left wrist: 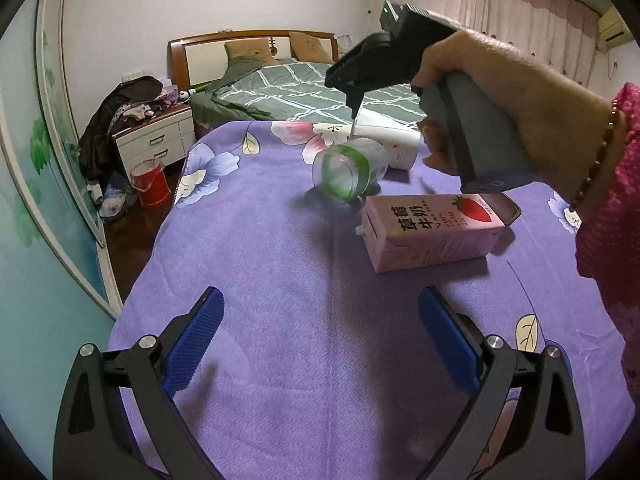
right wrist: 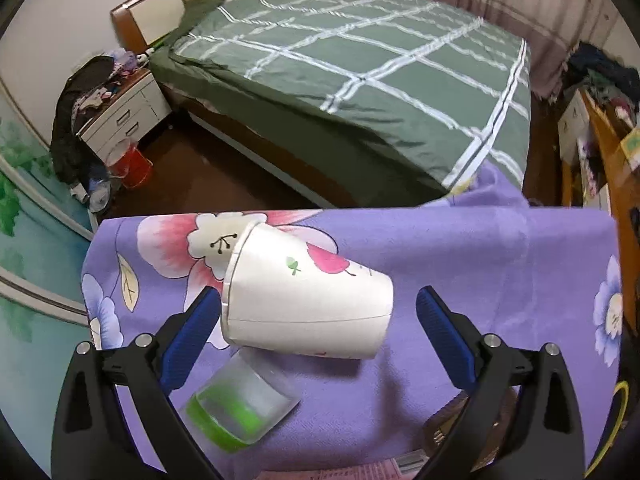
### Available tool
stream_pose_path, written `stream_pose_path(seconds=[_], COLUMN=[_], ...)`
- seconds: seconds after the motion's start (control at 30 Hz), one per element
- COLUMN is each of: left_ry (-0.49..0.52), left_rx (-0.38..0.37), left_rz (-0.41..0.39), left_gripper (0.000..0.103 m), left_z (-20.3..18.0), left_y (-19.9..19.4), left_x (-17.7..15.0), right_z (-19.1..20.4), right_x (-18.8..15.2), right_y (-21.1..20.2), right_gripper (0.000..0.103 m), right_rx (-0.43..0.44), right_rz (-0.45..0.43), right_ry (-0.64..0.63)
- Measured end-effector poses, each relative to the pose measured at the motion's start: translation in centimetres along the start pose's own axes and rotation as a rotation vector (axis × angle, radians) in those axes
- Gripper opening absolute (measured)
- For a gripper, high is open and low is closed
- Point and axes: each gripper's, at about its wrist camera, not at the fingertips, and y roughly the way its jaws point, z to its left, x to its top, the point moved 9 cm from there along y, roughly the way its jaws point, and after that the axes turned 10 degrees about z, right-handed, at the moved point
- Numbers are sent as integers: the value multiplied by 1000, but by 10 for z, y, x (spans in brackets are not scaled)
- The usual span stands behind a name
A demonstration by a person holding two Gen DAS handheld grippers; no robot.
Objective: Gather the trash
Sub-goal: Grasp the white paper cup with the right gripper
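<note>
While the left tool (left wrist: 320, 336) is idling agape, the right tool (right wrist: 318, 332), also agape, is straddling the paper cup (right wrist: 308, 304) lying crosswise on the tabletop (right wrist: 500, 264).

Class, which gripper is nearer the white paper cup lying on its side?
Right. The right gripper has open jaws straddling the white paper cup; the left gripper hangs well back over the purple floral cloth.

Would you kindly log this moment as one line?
left tool: open, idle | right tool: open around paper cup | plastic cup, milk carton: lying on cloth
</note>
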Motion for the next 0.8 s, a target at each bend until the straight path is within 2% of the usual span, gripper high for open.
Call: stream_pose_path(seconds=[0.17, 0.43, 0.47, 0.53, 0.67, 0.8], left_ry=[-25, -63, -67, -71, -66, -63], left_rx=[7, 35, 37, 39, 43, 47], left_rz=[5, 8, 7, 8, 4, -2], left_gripper=[96, 96, 96, 96, 96, 96], left_z=[5, 14, 15, 16, 15, 16], left_y=[1, 1, 0, 0, -1, -2], left_x=[0, -1, -1, -1, -2, -2], right_z=[-3, 18, 17, 15, 10, -6], right_x=[1, -2, -2, -1, -2, -9], right_y=[9, 19, 20, 18, 13, -12], right_gripper=[96, 96, 96, 83, 83, 83], right_rx=[11, 5, 6, -5, -11, 34], right_rz=[24, 63, 55, 30, 19, -23], right_ry=[16, -14, -7, -7, -29, -42])
